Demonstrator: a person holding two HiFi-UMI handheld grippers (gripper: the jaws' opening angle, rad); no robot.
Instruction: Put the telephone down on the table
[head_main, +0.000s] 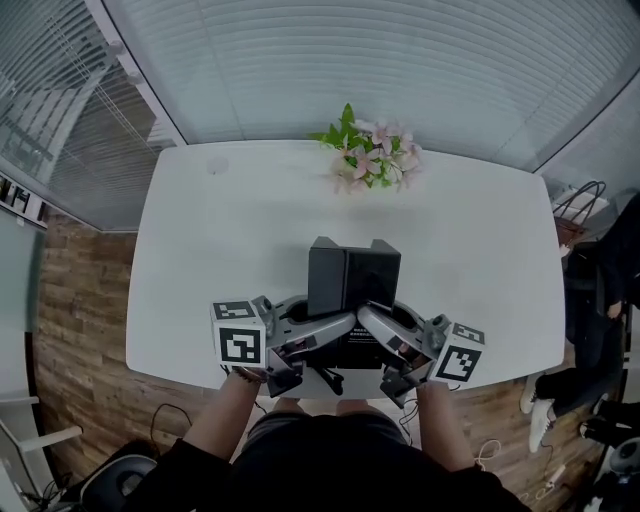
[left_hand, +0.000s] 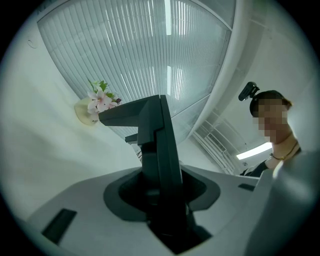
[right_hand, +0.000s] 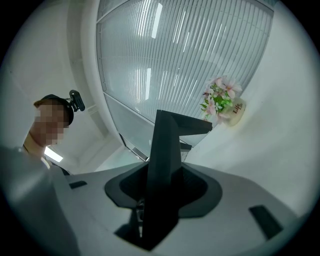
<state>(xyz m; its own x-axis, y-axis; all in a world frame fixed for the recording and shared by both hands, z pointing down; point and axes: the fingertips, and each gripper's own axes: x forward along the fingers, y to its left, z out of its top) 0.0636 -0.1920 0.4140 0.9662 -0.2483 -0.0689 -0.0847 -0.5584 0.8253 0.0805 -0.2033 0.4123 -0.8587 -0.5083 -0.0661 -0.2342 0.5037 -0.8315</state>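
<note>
The black telephone (head_main: 352, 278) is held between both grippers over the near middle of the white table (head_main: 230, 250). My left gripper (head_main: 338, 324) grips its left side and my right gripper (head_main: 372, 318) its right side, each shut on it. In the left gripper view the telephone (left_hand: 157, 150) rises as a dark slab out of the left gripper (left_hand: 162, 210). In the right gripper view the telephone (right_hand: 165, 150) stands the same way in the right gripper (right_hand: 155, 210). Whether the telephone touches the tabletop I cannot tell.
A small vase of pink flowers (head_main: 370, 155) stands at the table's far edge, in front of the window blinds (head_main: 380, 60). A person (head_main: 600, 300) and a bag (head_main: 580, 205) are at the table's right end. Cables (head_main: 160, 420) lie on the wooden floor.
</note>
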